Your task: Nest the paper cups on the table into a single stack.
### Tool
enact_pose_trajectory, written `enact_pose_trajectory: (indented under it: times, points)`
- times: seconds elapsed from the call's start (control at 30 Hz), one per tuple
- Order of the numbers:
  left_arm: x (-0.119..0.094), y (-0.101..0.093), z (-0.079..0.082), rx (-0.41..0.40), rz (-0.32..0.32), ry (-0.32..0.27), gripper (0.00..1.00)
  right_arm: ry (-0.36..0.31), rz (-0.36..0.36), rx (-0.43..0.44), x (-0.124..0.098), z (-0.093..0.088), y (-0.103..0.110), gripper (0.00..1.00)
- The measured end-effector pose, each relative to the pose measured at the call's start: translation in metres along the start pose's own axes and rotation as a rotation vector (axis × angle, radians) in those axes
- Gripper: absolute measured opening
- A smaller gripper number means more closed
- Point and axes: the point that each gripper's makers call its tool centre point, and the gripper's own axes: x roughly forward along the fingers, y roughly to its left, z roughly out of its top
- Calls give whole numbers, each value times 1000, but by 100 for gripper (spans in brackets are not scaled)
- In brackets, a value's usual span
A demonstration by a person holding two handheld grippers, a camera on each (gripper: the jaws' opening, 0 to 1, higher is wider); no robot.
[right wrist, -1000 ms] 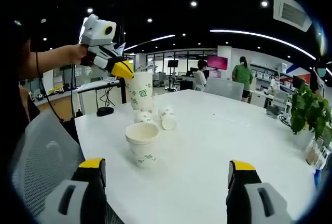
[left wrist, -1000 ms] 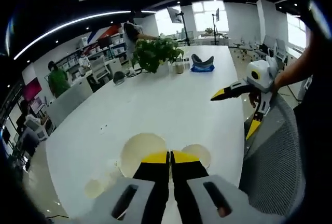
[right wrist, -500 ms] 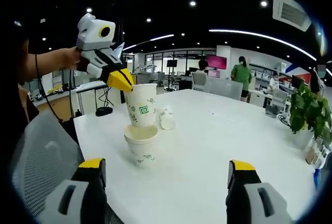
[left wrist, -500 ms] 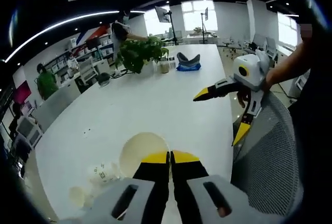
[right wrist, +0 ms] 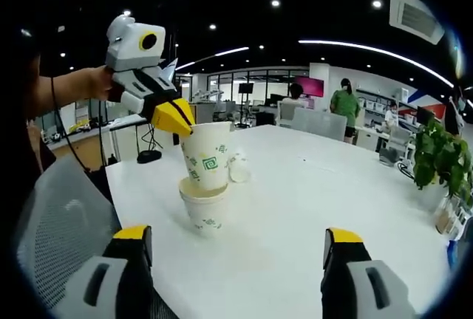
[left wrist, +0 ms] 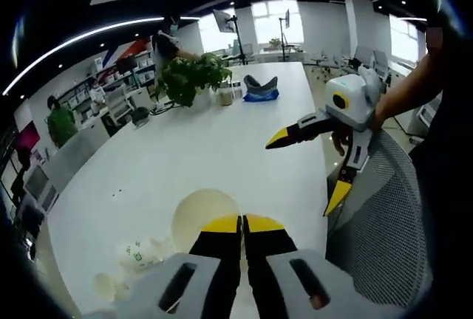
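Left tool, gripped cup, above upright cup

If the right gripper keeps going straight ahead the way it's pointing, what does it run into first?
Probably nothing close: the right gripper stands open over bare white table. The stacked cups, held by the left gripper, sit left of its line, though depth is unclear.

A long white table is carrying everything. An upright paper cup is standing on it near the corner. Just behind that cup, another cup is lying on its side on the tabletop. Far from the upright cup, a potted plant is sitting on the table, with a small jar and a blue object just beside the plant.
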Motion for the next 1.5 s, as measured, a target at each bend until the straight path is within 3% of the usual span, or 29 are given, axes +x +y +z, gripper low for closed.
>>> enact_pose_trajectory:
  times: [0.43, 0.7, 0.93, 1.5]
  points:
    - [22, -9, -31, 31, -27, 75, 0, 3, -8, -2, -1, -1, -2, 97]
    - [33, -11, -51, -46, -56, 94, 0, -4, -16, -2, -1, 0, -5, 96]
    - [41, -19, -58, -163, -129, 64, 0, 2, -15, -11, -1, -1, -5, 95]
    - [56, -25, -74, -158, -174, 80, 1, 3, -23, -11, -1, -1, -6, 95]
